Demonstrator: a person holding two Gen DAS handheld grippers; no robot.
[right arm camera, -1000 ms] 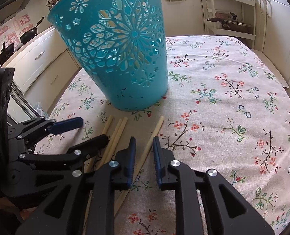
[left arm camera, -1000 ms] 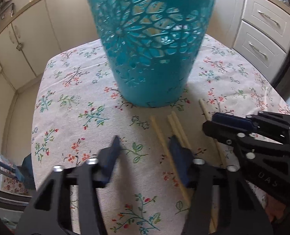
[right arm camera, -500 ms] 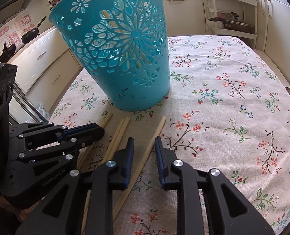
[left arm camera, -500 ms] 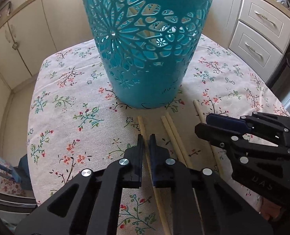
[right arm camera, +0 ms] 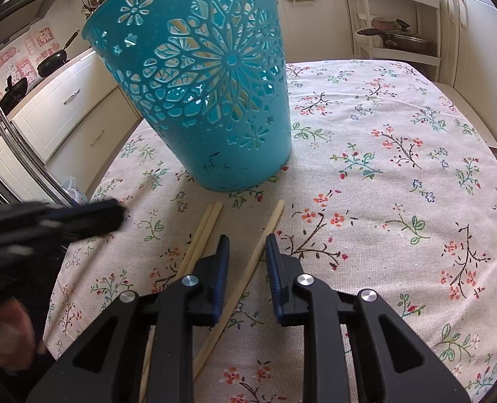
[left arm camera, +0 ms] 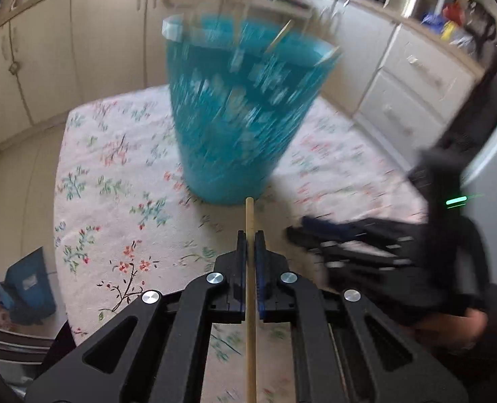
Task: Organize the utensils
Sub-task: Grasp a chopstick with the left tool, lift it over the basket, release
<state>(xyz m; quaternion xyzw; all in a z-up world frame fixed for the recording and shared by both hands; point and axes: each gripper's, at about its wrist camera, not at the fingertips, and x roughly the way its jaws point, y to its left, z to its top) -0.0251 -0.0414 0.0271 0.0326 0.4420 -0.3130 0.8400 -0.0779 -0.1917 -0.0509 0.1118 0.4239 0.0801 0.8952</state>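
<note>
My left gripper point(left arm camera: 250, 235) is shut on a wooden chopstick point(left arm camera: 249, 215) and holds it above the table, its tip pointing at the foot of the teal cut-out basket point(left arm camera: 238, 110), which is blurred. Chopstick ends stick out of the basket's top. My right gripper point(right arm camera: 246, 240) is open low over the table, its jaws on either side of a single chopstick point(right arm camera: 268, 228) that lies there. A pair of chopsticks point(right arm camera: 203, 231) lies just to its left. The basket point(right arm camera: 204, 94) stands upright beyond them. The left gripper point(right arm camera: 80, 216) shows blurred at the left.
A floral tablecloth point(right arm camera: 399, 174) covers the table. Kitchen cabinets and drawers point(left arm camera: 413, 90) surround it. A rack with pans point(right arm camera: 396, 37) stands at the back right. A blue box point(left arm camera: 30, 285) sits on the floor to the left.
My left gripper has risen with the chopstick shut in it, so the view now shows the basket's rim. My right gripper has opened slightly wider around its chopstick.
</note>
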